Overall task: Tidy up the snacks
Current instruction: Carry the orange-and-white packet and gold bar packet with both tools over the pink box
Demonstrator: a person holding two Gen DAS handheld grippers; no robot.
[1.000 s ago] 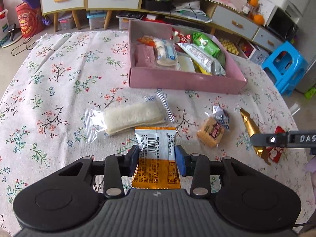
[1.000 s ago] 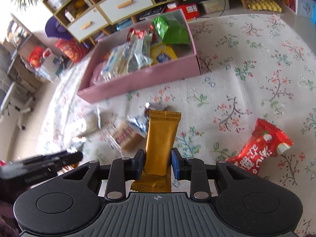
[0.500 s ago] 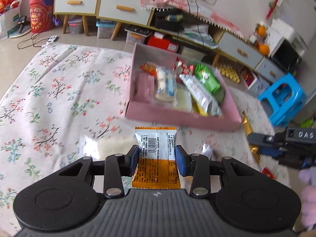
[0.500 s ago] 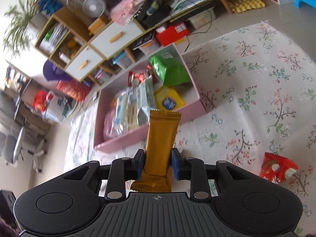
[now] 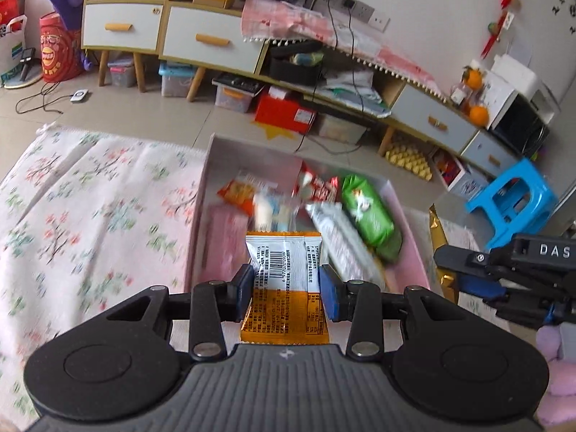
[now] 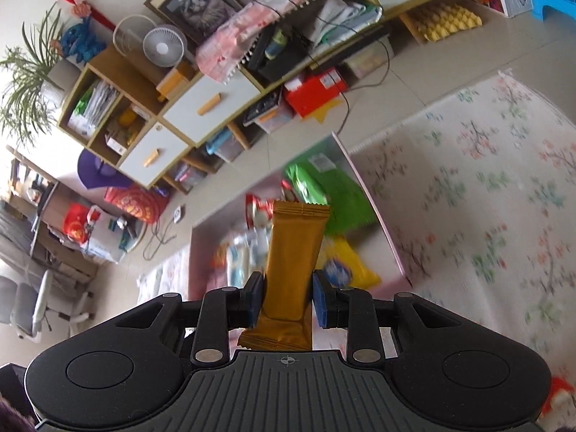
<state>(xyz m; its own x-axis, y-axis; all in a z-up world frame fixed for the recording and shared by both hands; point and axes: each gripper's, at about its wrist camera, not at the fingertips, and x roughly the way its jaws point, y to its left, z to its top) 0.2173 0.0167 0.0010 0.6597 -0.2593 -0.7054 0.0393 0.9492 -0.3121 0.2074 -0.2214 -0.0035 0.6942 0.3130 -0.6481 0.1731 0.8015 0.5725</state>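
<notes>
Both grippers had lifted off the desk and swung up over the pink box since a second earlier, when the loose snacks on the floral cloth still filled the lower frame. Left gripper [image 5: 284, 297] was clamped on the orange-and-white packet [image 5: 283, 280] at lower centre, barcode side up, held by its middle so the free end pointed forward over the box. Right gripper [image 6: 284, 300] pinched the gold bar [image 6: 289, 270] low down, long end sticking up toward frame centre. In the left view the right gripper showed at the right edge, with the bar's gold foil beside it. Past the packets, mid-frame, the pink box [image 5: 197, 216] sat on the floral desk [image 5: 90, 208], already crowded: green bag [image 5: 370, 216], silver wrapper [image 5: 342, 244], red and orange packs near the far wall. Likely both snacks were carried at once to drop together; open space looked best at the near left of the box. Background was motion-blurred. Far up-frame, a drawer cabinet [image 5: 162, 32] stood along the wall.
</notes>
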